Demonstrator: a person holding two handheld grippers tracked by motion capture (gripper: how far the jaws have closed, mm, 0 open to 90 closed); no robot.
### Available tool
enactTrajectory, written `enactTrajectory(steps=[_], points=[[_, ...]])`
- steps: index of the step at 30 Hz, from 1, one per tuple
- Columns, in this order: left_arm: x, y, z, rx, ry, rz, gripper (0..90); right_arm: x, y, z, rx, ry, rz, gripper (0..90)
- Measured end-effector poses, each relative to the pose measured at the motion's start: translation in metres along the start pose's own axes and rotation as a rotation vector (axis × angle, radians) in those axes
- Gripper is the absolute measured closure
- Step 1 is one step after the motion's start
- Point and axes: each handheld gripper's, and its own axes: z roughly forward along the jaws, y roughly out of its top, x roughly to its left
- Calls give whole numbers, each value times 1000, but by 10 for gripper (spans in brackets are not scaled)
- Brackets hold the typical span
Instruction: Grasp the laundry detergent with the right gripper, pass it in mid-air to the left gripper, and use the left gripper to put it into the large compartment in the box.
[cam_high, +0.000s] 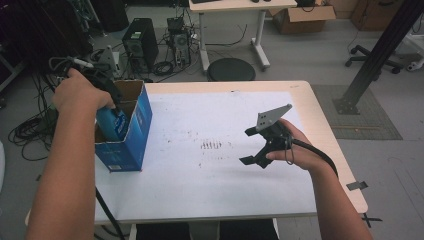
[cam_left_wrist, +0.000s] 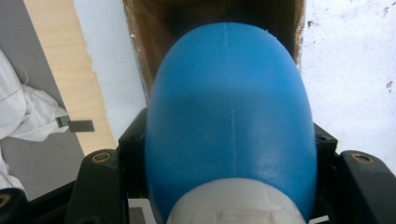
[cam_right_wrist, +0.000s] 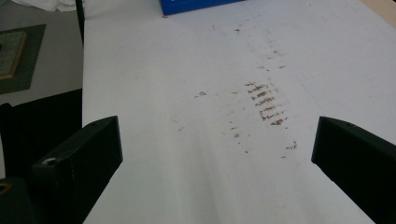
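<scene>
I am pinching a smooth blue plastic bottle (cam_left_wrist: 229, 121) with my left gripper (cam_high: 114, 102) over the open blue cardboard box (cam_high: 131, 131) (brown inside). My right gripper (cam_high: 260, 145) is hanging spread wide above the white table (cam_high: 200, 185).

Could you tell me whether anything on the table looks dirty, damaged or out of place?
Yes: brown smudges mark the middle of the white table, like scuffs or stains. Otherwise nothing stands out.
</scene>
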Motion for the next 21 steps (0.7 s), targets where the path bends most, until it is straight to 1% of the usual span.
enactTrajectory(steps=[7, 9, 21], points=[[2, 1, 12, 12, -9, -5, 383, 0, -1, 0, 6, 1, 0, 20], [2, 1, 15, 8, -8, -8, 383, 0, -1, 0, 6, 1, 3, 20], [2, 4, 36, 21, -14, -4, 383, 1, 2, 5, 9, 10, 1, 20]])
